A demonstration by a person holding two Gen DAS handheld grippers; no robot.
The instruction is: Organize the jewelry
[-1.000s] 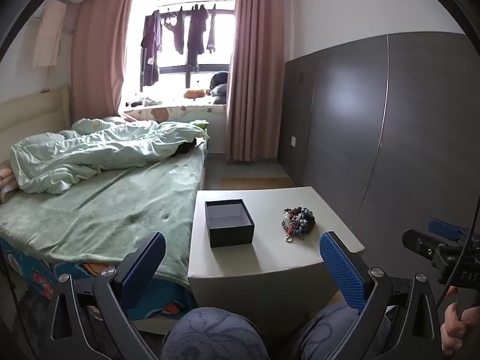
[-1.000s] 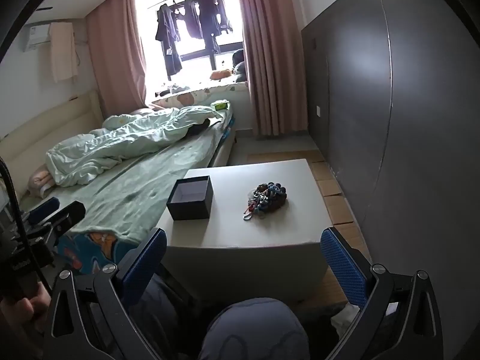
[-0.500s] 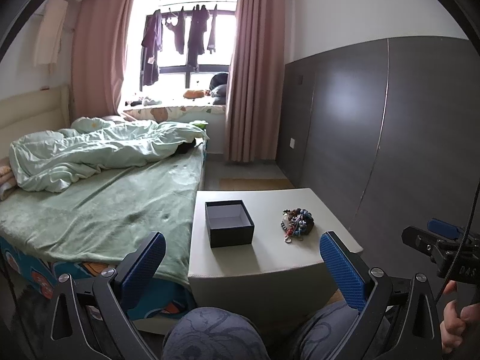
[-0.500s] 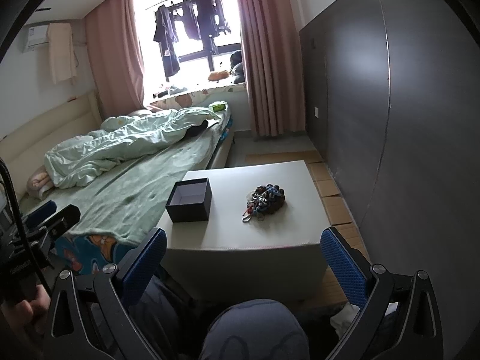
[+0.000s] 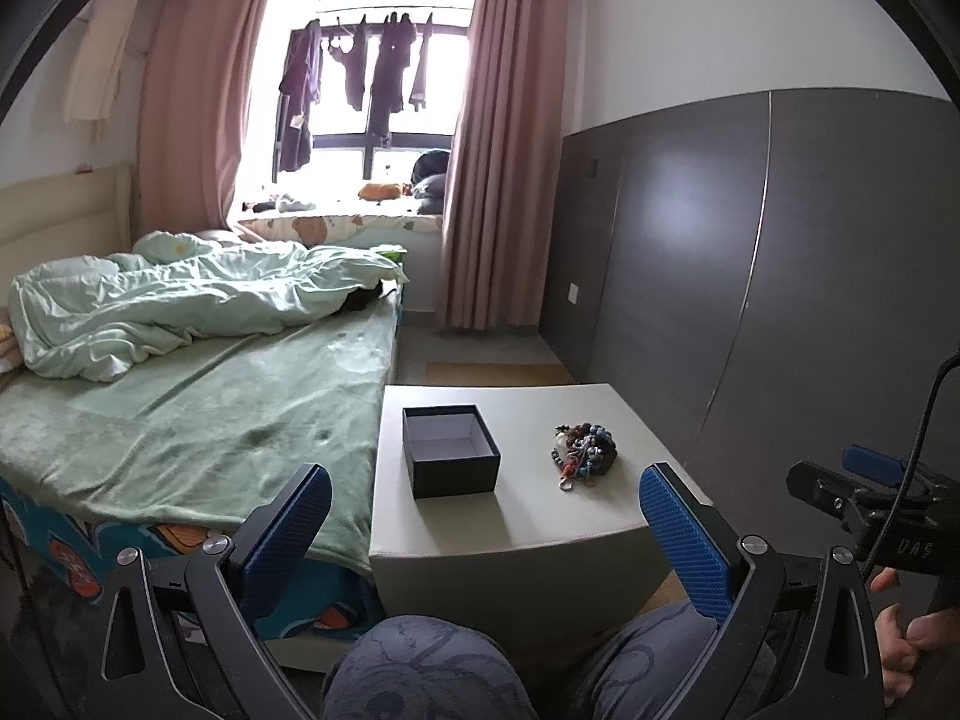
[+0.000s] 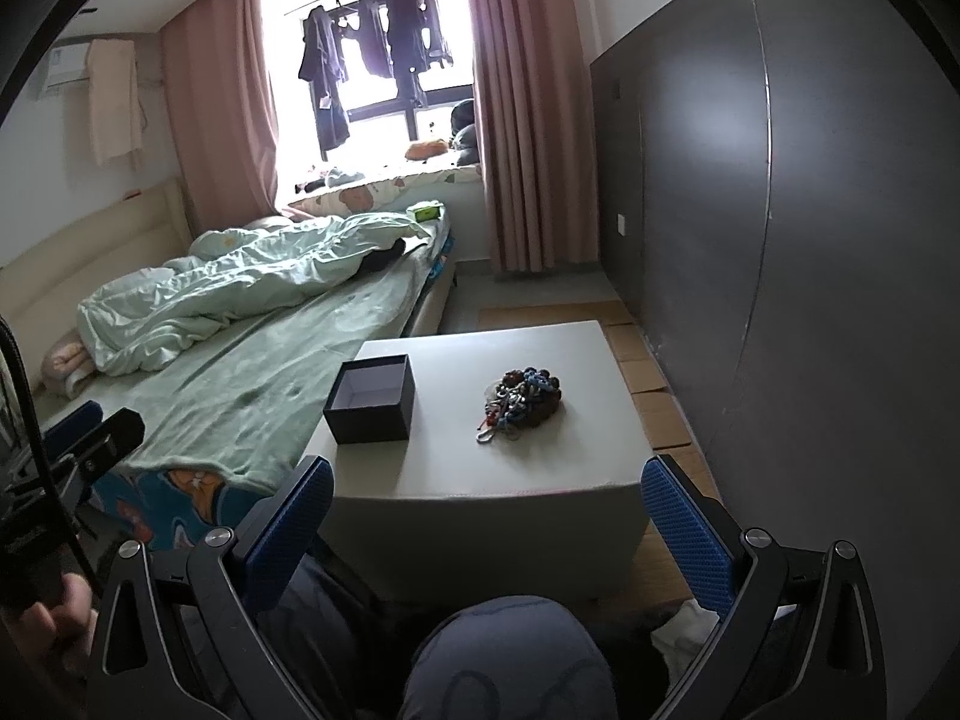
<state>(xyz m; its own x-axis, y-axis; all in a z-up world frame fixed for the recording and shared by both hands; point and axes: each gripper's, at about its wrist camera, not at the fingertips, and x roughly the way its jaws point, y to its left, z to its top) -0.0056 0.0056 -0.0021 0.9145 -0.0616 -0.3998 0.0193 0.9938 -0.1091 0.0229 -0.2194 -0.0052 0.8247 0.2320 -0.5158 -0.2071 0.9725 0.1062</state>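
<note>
The tangled heap of dark beaded jewelry (image 6: 523,399) lies untouched on the pale square surface (image 6: 558,462), right of the empty black cardboard box (image 6: 372,399). Your left gripper (image 5: 483,519) and right gripper (image 6: 487,513) gape empty; reach first.

both handheld grippers are the same build: black skeletal frames with triangular cutouts, silver round screws at the pivots, and long fingers faced with blue textured pads. on the left gripper (image 5: 485,516) you can see a pad (image 5: 684,531) with a fine diamond-ish grid. the right gripper (image 6: 487,513) matches it, blue pads (image 6: 288,525) and all. off to the side in the left view, the other unit's black body has white lettering, looks like "das", and a black cable looping up from it. the person wears grey-blue trousers (image 5: 420,672) with a faint darker swirly pattern.
</note>
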